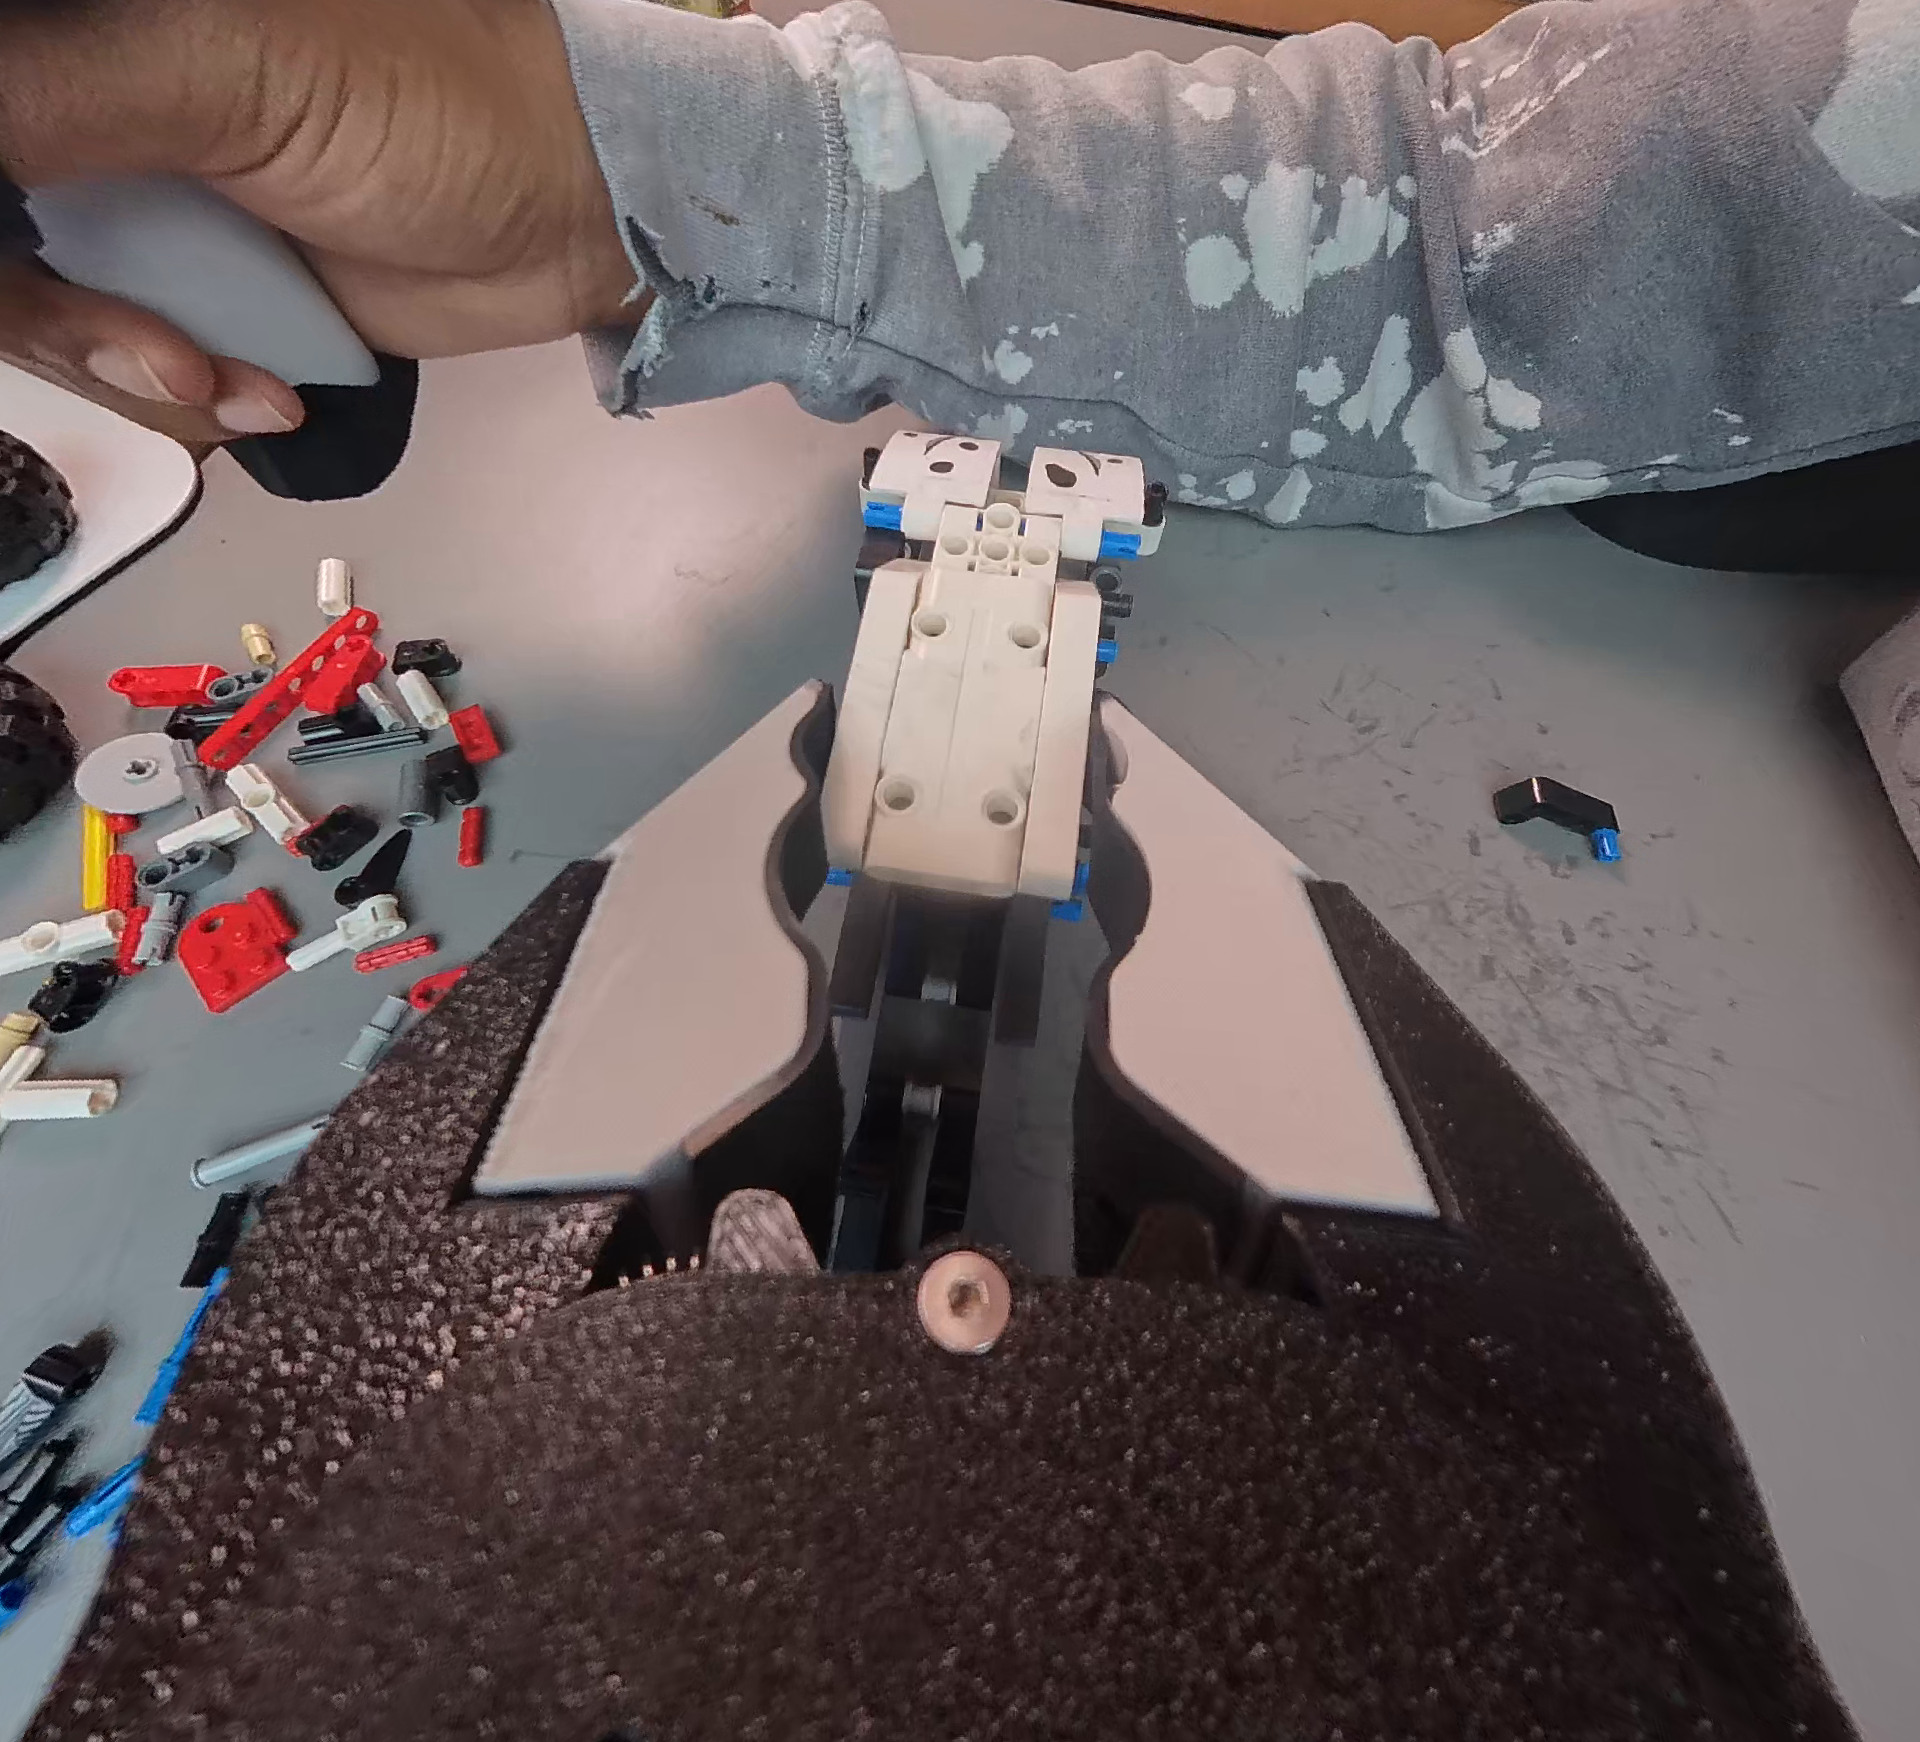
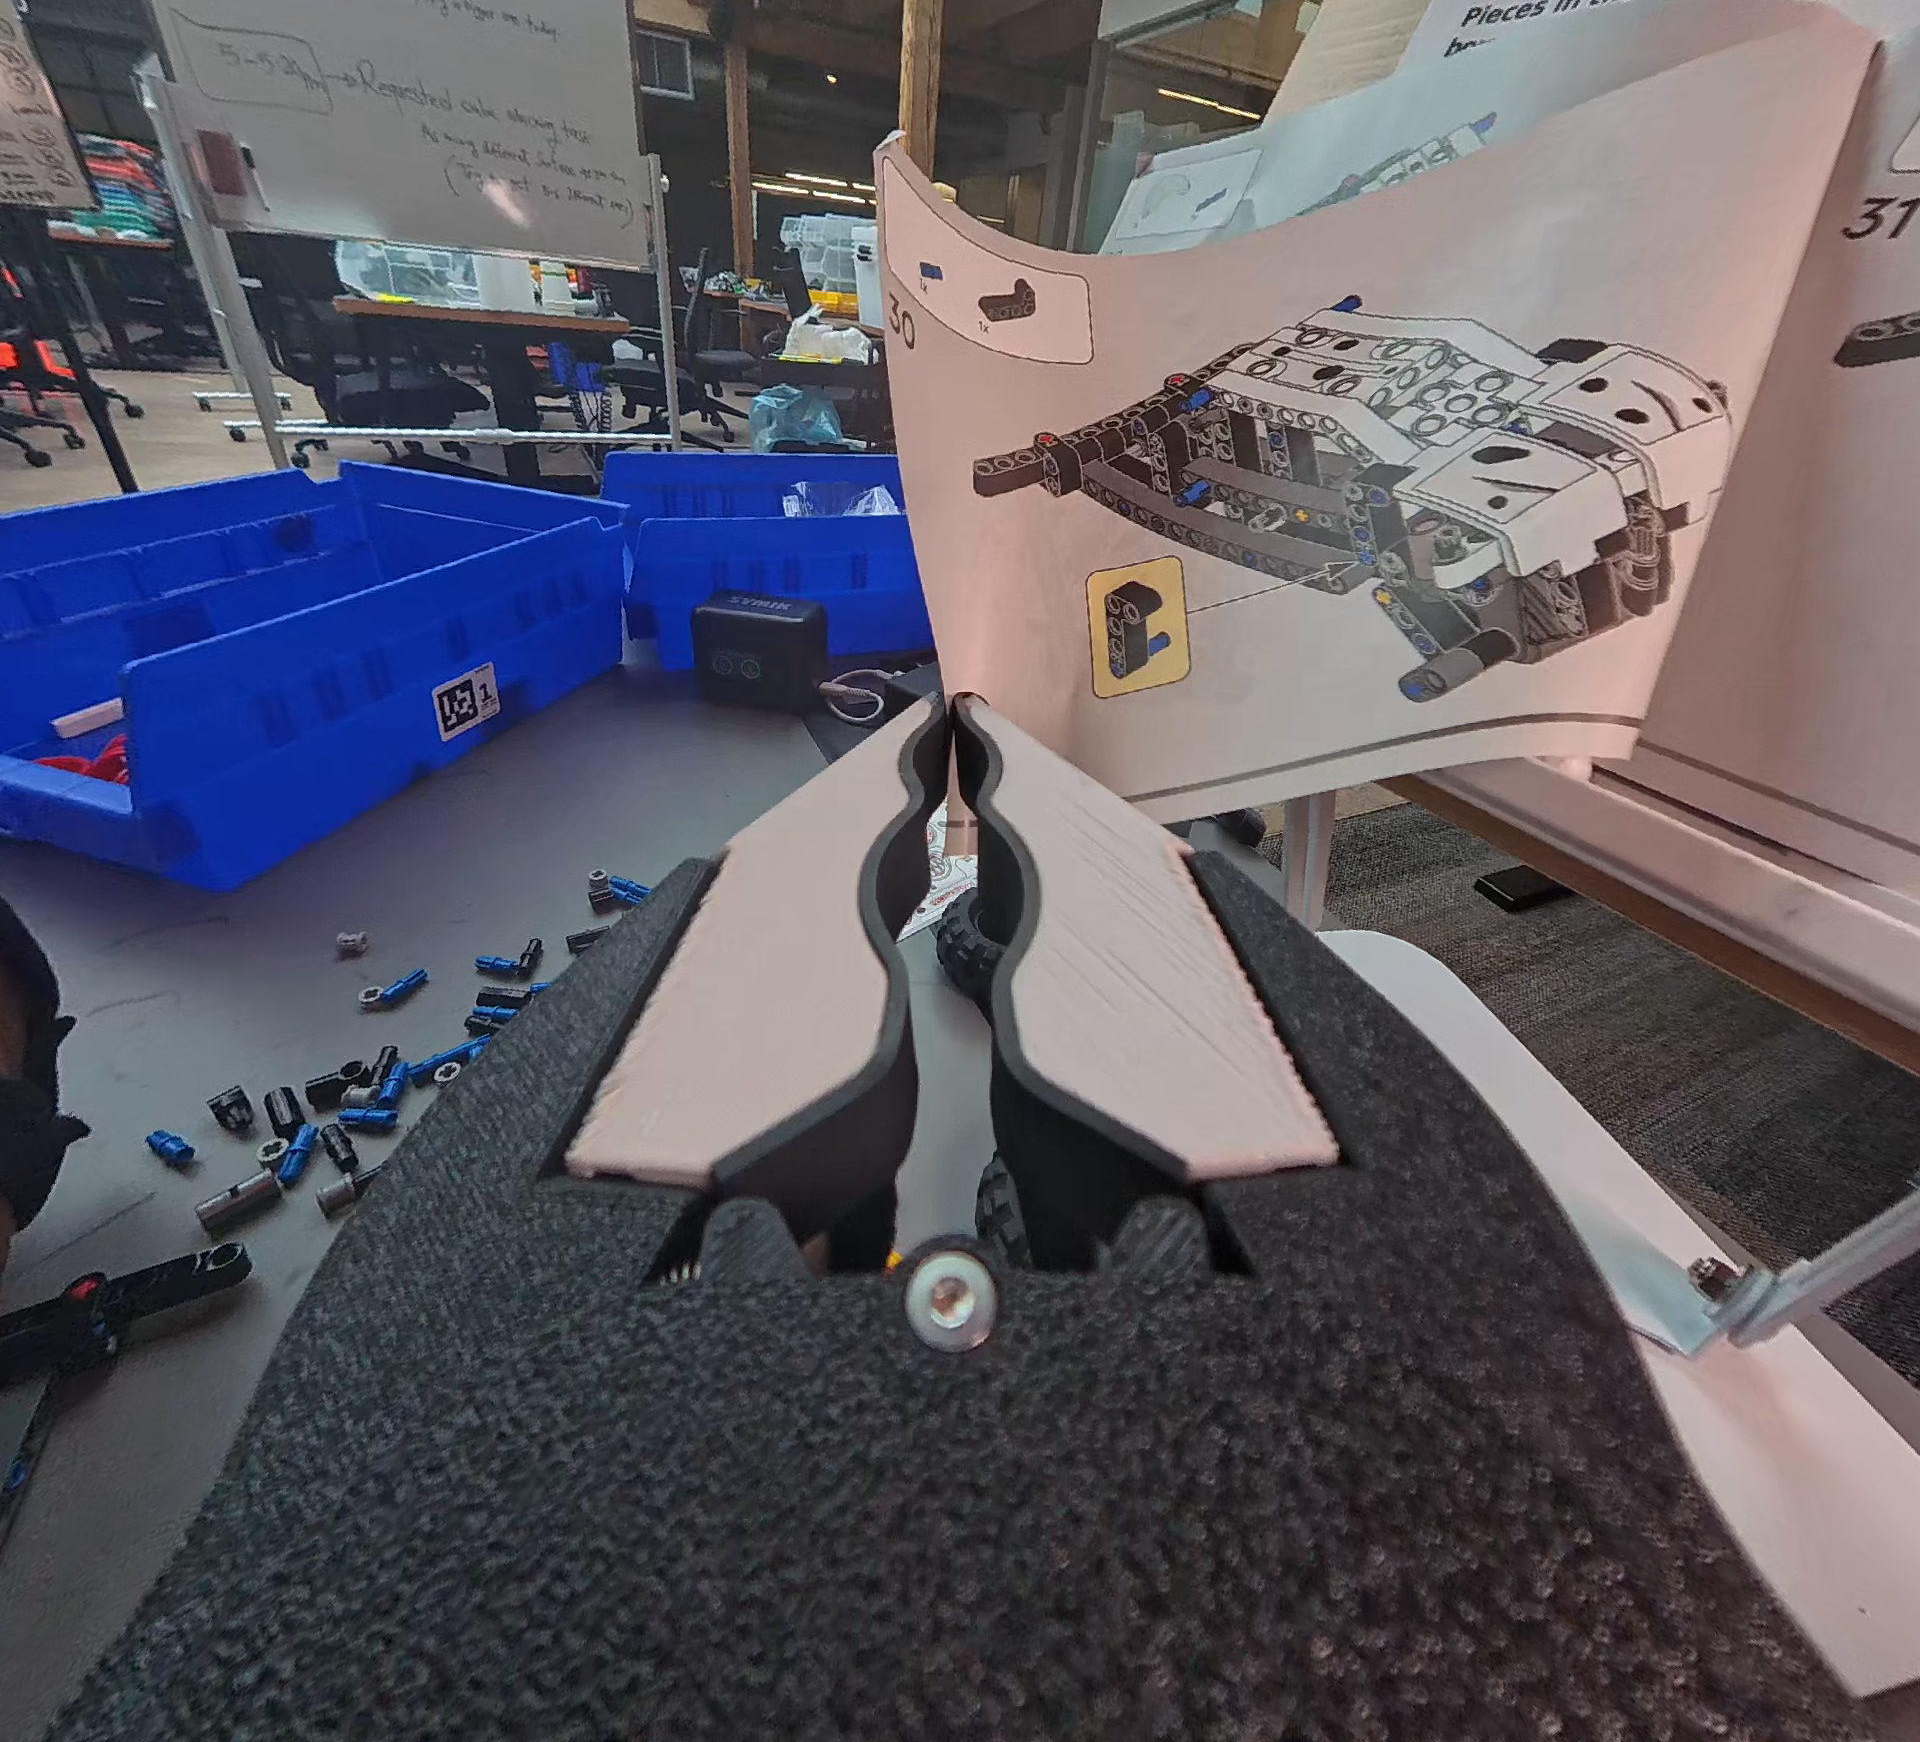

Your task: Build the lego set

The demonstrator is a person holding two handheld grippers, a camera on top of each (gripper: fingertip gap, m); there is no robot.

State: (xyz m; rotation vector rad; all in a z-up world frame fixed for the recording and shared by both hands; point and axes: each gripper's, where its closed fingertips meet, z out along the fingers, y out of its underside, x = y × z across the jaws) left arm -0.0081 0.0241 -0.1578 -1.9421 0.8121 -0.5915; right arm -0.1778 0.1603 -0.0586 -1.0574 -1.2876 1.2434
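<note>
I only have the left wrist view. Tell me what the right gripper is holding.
Observer: The right gripper has its jaws shut on the lower corner of an instruction page, which curls upright.
Operator: Report what that page says to add.
Observer: It draws a black bent piece with a blue pin in a yellow box, with an arrow to the drawn vehicle's side.
Operator: Describe what lies left of the page.
Observer: Two blue bins stand on the table; the nearer one holds red pieces.
</note>
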